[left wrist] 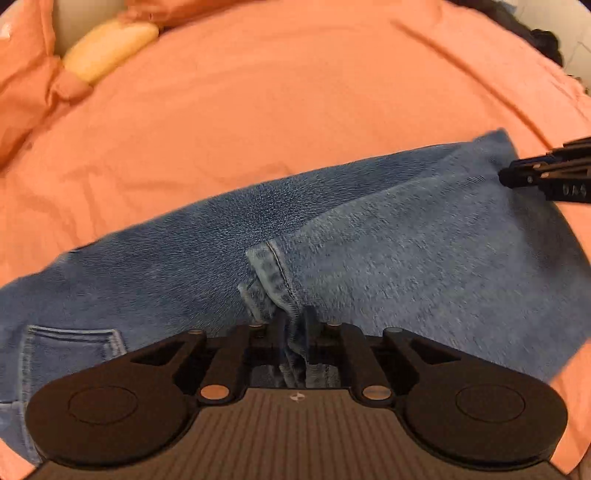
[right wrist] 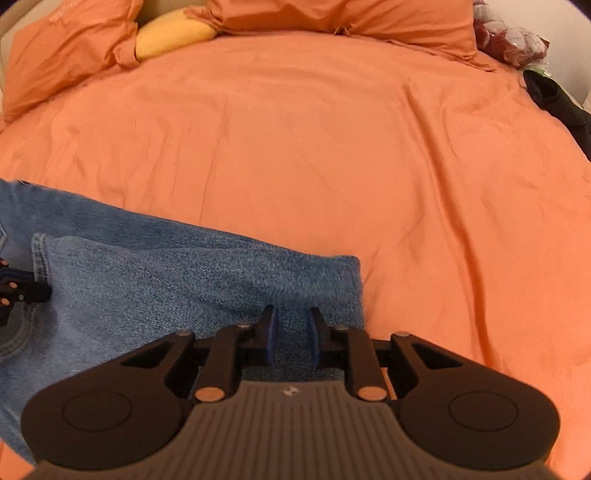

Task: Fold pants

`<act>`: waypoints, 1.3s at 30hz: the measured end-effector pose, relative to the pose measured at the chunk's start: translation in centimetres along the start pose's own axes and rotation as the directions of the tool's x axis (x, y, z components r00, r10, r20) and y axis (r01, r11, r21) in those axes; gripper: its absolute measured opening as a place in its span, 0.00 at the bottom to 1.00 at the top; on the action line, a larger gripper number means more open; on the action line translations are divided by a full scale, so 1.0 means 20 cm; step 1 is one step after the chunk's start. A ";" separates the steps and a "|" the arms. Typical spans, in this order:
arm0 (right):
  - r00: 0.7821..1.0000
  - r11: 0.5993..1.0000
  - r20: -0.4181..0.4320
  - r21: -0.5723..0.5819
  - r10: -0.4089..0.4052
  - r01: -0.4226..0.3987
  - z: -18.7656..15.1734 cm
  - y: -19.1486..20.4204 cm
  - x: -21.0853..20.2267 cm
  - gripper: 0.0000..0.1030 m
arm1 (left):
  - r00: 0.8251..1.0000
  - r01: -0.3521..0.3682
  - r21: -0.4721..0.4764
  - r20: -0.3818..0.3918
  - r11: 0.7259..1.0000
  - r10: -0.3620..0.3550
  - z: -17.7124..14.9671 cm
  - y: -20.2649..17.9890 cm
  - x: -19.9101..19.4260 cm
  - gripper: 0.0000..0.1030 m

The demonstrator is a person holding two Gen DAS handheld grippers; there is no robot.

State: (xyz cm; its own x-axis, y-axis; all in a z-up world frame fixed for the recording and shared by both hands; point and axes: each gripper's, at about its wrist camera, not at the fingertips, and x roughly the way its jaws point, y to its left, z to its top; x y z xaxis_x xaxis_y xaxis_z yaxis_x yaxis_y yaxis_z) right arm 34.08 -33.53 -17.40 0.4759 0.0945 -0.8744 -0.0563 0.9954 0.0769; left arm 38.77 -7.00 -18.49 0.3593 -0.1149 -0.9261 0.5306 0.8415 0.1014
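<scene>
Blue denim pants lie folded across an orange bed. My left gripper is shut on the leg hem, with denim bunched between its fingers; a back pocket shows at lower left. The right gripper shows at the right edge of the left wrist view, over the fold. In the right wrist view my right gripper hovers over the folded end of the pants, fingers slightly apart with nothing between them. The left gripper appears at that view's left edge on the hem.
The orange bedspread stretches far behind the pants. Orange pillows and a yellow cushion lie at the head. Dark red and black items sit at the far right edge.
</scene>
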 end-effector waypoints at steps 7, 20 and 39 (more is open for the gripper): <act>0.997 0.996 -0.003 -0.025 0.081 -0.081 -0.34 0.05 -0.33 0.15 | 0.993 0.117 0.025 0.030 0.993 -0.117 -0.27 -0.05 -0.23 0.26; 0.997 0.998 -0.070 -0.065 0.010 -0.014 -0.55 0.16 -0.23 0.15 | 0.993 0.118 -0.120 0.011 0.986 -0.117 -0.40 0.00 -0.11 0.31; 0.984 0.836 -0.033 -0.522 0.177 -0.168 -0.27 0.76 -0.35 0.30 | 0.983 0.036 -0.561 0.170 0.827 0.072 -0.85 1.09 -0.61 0.81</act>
State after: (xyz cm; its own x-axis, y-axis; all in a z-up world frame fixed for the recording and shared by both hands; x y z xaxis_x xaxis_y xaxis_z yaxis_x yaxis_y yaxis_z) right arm 25.07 -19.14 -12.66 0.4294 0.2687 -0.8622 -0.5855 0.8097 -0.0392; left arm 32.91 21.83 -11.23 0.5217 -0.1416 -0.8413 0.0205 0.9879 -0.1536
